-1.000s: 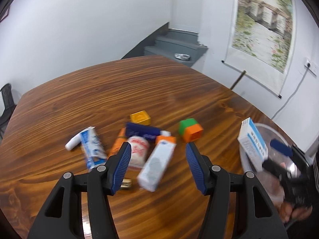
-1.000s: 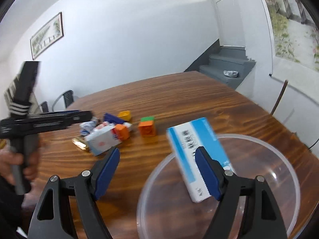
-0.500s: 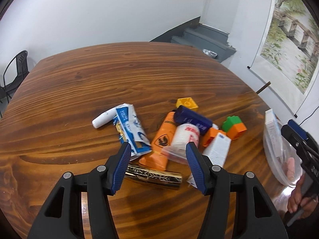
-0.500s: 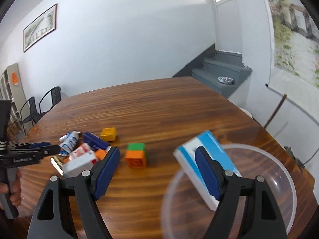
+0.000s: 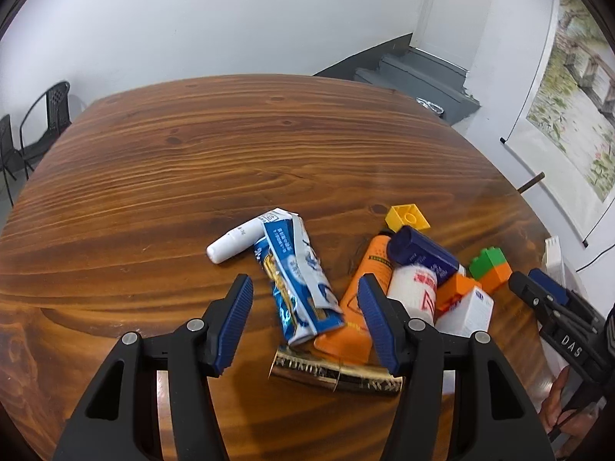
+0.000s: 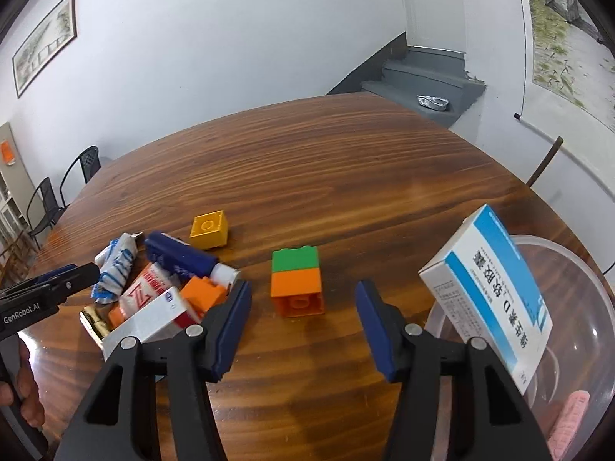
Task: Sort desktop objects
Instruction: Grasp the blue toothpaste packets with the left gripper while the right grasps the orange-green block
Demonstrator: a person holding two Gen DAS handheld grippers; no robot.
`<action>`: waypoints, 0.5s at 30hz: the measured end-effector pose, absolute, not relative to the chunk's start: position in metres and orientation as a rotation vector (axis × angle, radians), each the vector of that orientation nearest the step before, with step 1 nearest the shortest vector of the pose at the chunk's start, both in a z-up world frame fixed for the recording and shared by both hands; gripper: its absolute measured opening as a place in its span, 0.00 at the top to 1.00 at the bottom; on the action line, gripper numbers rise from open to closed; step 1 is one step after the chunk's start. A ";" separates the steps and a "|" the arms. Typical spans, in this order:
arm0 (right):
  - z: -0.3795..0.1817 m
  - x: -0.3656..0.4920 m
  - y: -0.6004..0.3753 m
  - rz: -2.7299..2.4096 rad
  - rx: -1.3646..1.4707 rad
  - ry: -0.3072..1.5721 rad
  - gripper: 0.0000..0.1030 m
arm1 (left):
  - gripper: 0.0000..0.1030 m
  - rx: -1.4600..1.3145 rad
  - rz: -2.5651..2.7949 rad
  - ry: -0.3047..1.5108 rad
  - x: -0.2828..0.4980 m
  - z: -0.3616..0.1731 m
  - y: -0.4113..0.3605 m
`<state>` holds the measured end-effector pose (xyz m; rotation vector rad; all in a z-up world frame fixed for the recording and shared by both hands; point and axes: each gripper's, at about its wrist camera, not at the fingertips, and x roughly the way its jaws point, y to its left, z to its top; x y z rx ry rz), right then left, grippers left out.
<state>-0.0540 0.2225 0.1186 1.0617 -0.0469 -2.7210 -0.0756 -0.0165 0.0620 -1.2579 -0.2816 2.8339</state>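
Observation:
My left gripper [image 5: 307, 320] hangs open over the pile, its pads either side of a crumpled blue-and-white tube [image 5: 296, 284] without touching it. Around it lie a small white tube [image 5: 234, 240], a gold tube [image 5: 334, 372], an orange tube [image 5: 365, 292], a white bottle [image 5: 415, 292], a dark blue bottle [image 5: 423, 253], a white box [image 5: 465, 311] and a yellow brick [image 5: 407, 217]. My right gripper [image 6: 303, 317] is closing, with a green-and-orange brick [image 6: 296, 284] just ahead between its fingertips, untouched. A blue-and-white box [image 6: 488, 288] leans in the clear bowl [image 6: 569, 246].
The round wooden table [image 5: 230, 134] is bare on its far half. A pink object [image 6: 569, 418] lies in the bowl at the table's right edge. Black chairs [image 5: 50, 107] stand to the left, grey stairs [image 6: 423, 73] behind. A hand [image 6: 23, 392] holds the left gripper.
My right gripper swung left from the blue-and-white box to the green-and-orange brick, and its jaws narrowed. My left gripper moved left and down, from the white box to the blue-and-white tube.

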 end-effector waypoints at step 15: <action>0.098 -0.087 0.200 -2.684 1.178 0.086 0.43 | 0.41 -1.387 2.764 -0.393 -0.111 0.034 -0.029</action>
